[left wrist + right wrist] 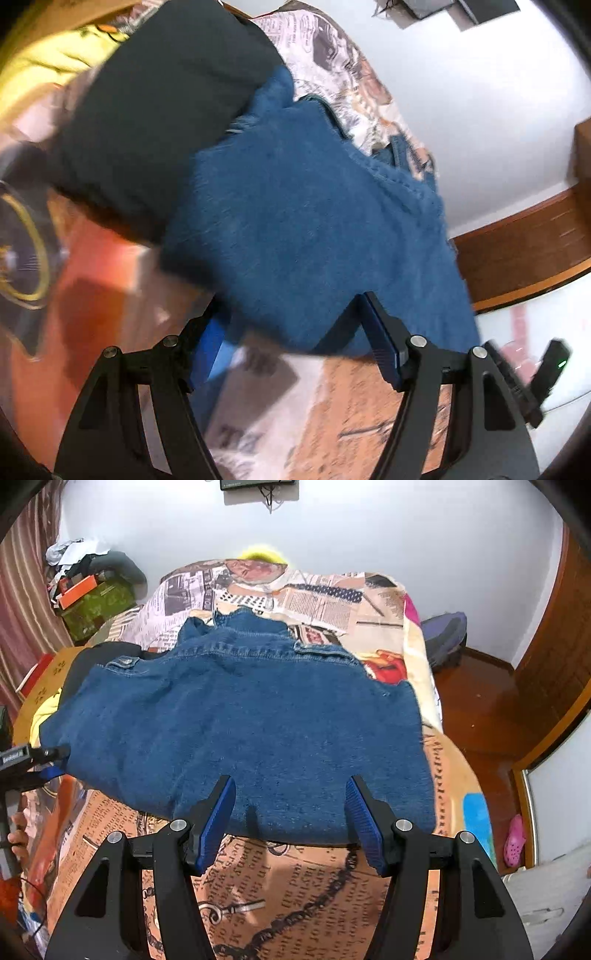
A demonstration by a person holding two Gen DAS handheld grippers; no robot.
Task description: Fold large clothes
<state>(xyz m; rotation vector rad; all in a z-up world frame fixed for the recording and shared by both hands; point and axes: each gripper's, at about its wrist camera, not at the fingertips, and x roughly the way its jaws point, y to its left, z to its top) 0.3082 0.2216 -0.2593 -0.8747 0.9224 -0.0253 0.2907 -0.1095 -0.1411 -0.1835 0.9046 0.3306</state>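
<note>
A blue denim jacket (240, 720) lies spread flat on the bed's newspaper-print cover (303, 893), collar at the far side. My right gripper (291, 819) stands open at the near hem, a blue pad on each side of the cloth edge and neither pressing on it. My left gripper (291, 306) is open too, its wide-set fingers over a corner of the denim jacket (303, 221); that view is blurred by motion. In the right wrist view the left gripper (44, 760) shows at the jacket's left corner, with a hand (16, 838) below it.
A black garment (155, 110) and yellow cloth (48, 59) lie left of the jacket beside a cardboard box (48, 672). Boxes and clutter (92, 598) stand at the back left. The bed's right edge drops to a wooden floor with a purple bag (443, 635) and a pink shoe (515, 840).
</note>
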